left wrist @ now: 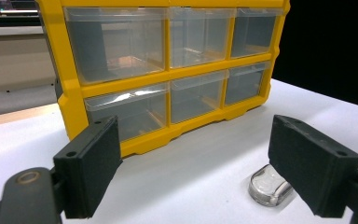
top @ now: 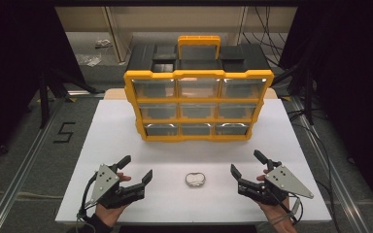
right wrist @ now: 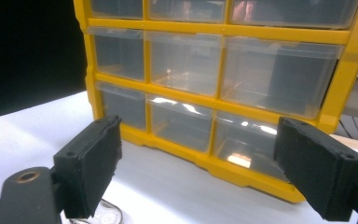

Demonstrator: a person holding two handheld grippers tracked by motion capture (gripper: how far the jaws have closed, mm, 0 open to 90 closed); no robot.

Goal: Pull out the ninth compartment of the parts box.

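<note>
Scene: a white worktop (top: 126, 141) fills the middle of the high view, with dark floor around it.
Small clear case: a little rounded transparent case (top: 194, 179) lies flat on the worktop, low in the centre of the high view, between the two grippers and apart from both.
Case in the left gripper view: it sits at lower right (left wrist: 269, 185), partly behind the right-hand jaw, not touched by it.
Case in the right gripper view: only an edge of it peeks out at the bottom left (right wrist: 106, 213), under the left-hand jaw.
Left hand-held gripper: at lower left of the high view (top: 136, 169), held in a hand; its jaws stand wide apart with nothing between them.
Right hand-held gripper: at lower right of the high view (top: 246, 164), held in a hand; its jaws are spread wide, nothing clamped.
Drawer cabinet: a yellow-framed organiser (top: 198, 104) with three rows of three clear drawers stands upright in the upper centre of the high view, well behind the case.
Drawers: all appear pushed in; their contents cannot be made out.
Handle: a yellow carry handle (top: 198, 41) rises at the cabinet's top.
</note>
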